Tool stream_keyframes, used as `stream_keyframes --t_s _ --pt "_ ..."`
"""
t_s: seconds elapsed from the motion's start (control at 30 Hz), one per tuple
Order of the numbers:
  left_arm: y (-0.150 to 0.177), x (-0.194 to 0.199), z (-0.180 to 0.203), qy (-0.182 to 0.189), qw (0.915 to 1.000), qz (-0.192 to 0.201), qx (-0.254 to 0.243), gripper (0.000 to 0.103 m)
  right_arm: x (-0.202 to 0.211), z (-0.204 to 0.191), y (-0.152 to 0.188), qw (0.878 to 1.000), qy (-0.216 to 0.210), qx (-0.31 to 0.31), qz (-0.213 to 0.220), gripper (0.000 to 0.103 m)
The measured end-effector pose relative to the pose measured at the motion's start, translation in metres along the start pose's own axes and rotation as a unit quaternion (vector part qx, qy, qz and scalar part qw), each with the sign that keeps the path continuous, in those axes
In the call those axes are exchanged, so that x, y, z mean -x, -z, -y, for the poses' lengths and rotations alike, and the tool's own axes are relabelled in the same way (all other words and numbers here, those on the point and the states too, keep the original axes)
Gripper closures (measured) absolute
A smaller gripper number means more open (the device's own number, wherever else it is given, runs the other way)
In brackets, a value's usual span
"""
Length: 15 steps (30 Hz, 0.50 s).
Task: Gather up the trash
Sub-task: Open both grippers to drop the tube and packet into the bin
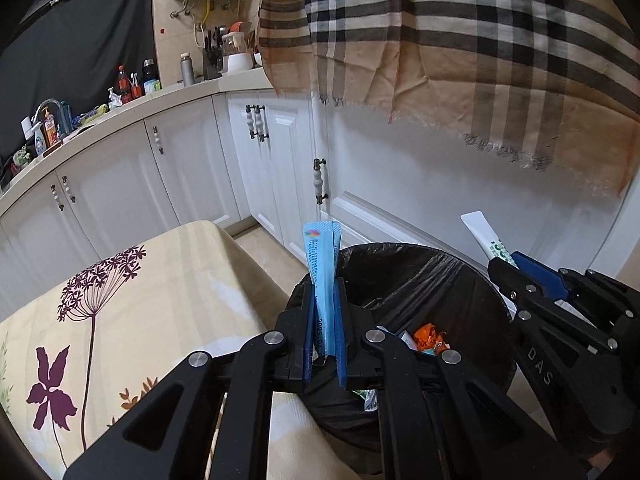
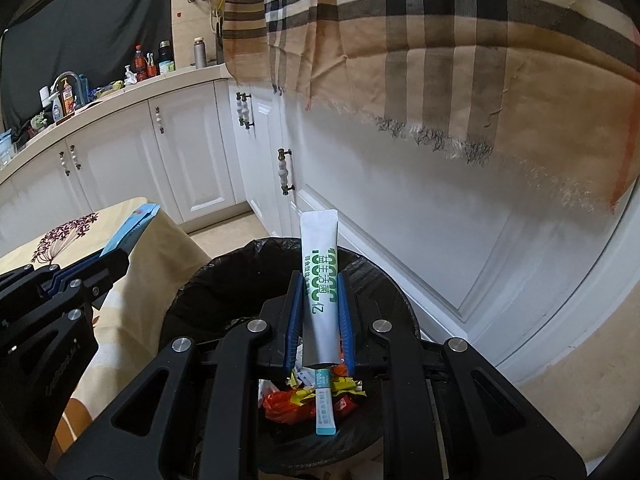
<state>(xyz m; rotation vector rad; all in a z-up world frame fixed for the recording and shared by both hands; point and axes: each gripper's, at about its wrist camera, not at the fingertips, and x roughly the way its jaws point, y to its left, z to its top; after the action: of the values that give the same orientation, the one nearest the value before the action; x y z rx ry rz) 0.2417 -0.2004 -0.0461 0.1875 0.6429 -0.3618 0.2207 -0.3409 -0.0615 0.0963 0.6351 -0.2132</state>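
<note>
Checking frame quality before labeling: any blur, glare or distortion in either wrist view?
Left wrist: strong fisheye bending of the counter, black corner vignette, plaid cloth fringe soft, blue sachet in the left tongs sharp. Right wrist: same curvature and vignette, white sachet print legible in the right tongs, mild sheen on the bin liner, no harsh glare.

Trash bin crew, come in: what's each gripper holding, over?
Left gripper shut on blue sachet. Right gripper shut on white sachet. Both over black-lined bin, wrappers inside. Nothing blocking the drop.
</note>
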Motion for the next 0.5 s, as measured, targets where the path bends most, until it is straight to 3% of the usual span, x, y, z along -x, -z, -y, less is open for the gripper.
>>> stream_keyframes --t_s 0.27,0.37,0.5 --pt "-0.003 -0.016 0.002 -0.003 0.9998 -0.020 0.006 0.089 -0.020 0.003 0.001 1.000 0.010 -0.004 -0.008 0.084" --pt "-0.003 -0.019 0.002 -0.003 0.9997 -0.025 0.003 0.080 -0.022 0.004 0.000 1.000 0.014 -0.005 -0.009 0.075" --pt "-0.001 -0.021 0.001 -0.003 0.9996 -0.028 0.005 0.075 -0.021 0.002 0.000 1.000 0.017 -0.003 -0.005 0.075"
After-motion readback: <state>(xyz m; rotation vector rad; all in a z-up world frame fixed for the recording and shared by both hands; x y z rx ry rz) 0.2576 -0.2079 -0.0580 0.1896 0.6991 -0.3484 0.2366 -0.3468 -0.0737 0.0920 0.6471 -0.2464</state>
